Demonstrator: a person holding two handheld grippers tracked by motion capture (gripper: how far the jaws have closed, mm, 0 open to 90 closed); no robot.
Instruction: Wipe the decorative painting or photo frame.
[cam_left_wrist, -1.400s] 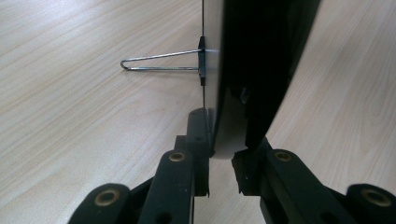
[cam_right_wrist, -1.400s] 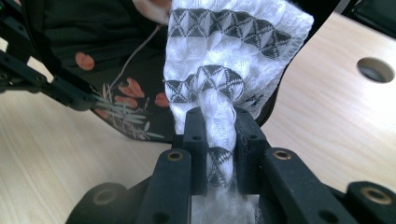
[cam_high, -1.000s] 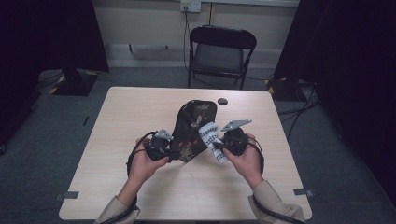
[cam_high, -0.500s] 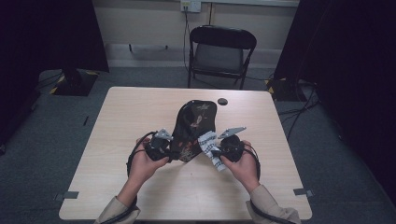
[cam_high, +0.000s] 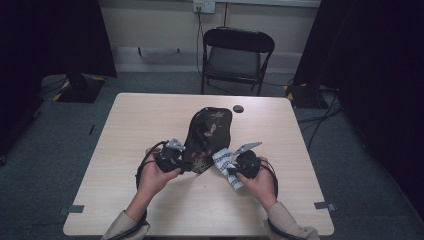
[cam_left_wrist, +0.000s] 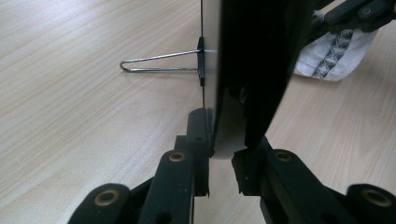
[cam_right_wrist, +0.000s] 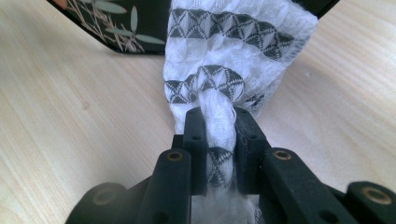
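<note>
A black lacquered picture frame (cam_high: 208, 131) with a leaf and flower pattern stands tilted at the table's middle. My left gripper (cam_high: 183, 163) is shut on its lower left edge. In the left gripper view the frame (cam_left_wrist: 247, 70) shows edge-on between the jaws of the left gripper (cam_left_wrist: 224, 154), and its wire stand (cam_left_wrist: 159, 63) rests on the table. My right gripper (cam_high: 231, 168) is shut on a white cloth (cam_high: 223, 161) with grey triangle bands. The cloth (cam_right_wrist: 233, 56) hangs bunched from the right gripper (cam_right_wrist: 219, 126) against the frame's lower corner (cam_right_wrist: 121, 23).
A small round black object (cam_high: 238, 108) lies on the wooden table (cam_high: 125, 130) behind the frame. A black folding chair (cam_high: 235, 52) stands past the far edge. The other gripper's jaws (cam_left_wrist: 355, 11) and the cloth (cam_left_wrist: 336, 56) appear beyond the frame.
My right gripper has come a little toward me and down with the cloth, along the frame's lower right edge. The left gripper and the frame have hardly moved.
</note>
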